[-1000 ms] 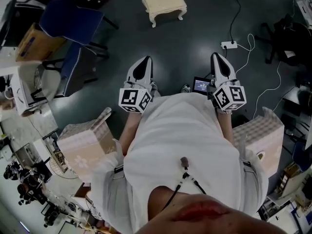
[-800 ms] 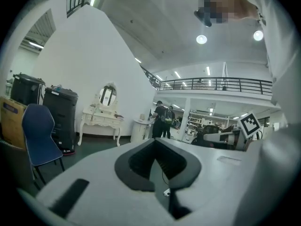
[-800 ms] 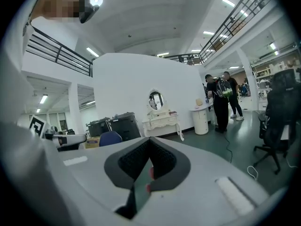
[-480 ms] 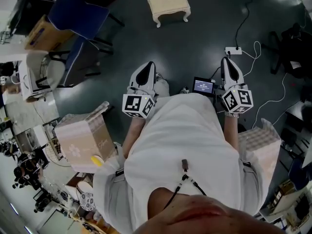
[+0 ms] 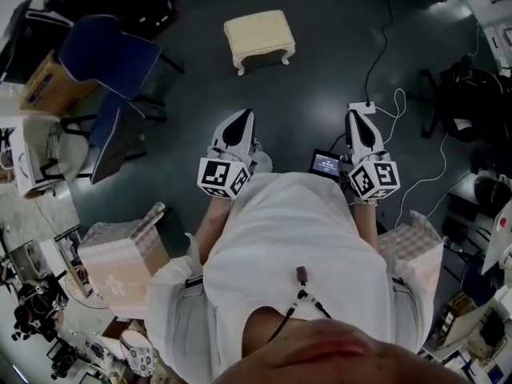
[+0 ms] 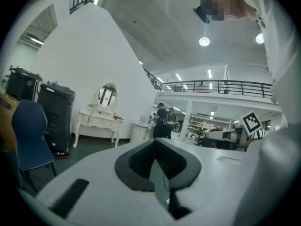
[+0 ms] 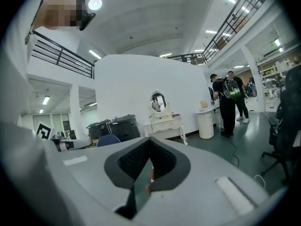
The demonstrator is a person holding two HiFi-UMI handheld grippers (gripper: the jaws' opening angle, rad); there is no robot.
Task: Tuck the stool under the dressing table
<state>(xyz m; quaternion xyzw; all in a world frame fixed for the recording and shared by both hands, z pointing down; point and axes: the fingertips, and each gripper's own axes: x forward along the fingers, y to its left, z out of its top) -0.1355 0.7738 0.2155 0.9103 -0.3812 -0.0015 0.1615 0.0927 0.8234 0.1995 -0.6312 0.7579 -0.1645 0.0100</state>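
Both grippers have come forward across the dark grey floor since 1 second ago. The cream padded stool with curved legs now sits lower in the head view, nearer to them but still well apart.

At the floor's left edge stands a blue-backed chair, with a brown cardboard box just beside it. The stool stands upright on open floor to the right of the chair, ahead of the left gripper and slightly to its right. That gripper points level toward the stool, its 2 jaws pressed together with nothing between them. In the left gripper view, the white dressing table with an oval mirror stands against a white wall at the far edge of the floor, next to 2 black bins.

Between the grippers a small lit screen lies on the floor. The right gripper points the same way, its jaws likewise closed on nothing. Just past its tip lies a white power strip, whose cable loops off to the right. The right gripper view shows the dressing table too, with a white round cabinet to its right and then 2 standing people
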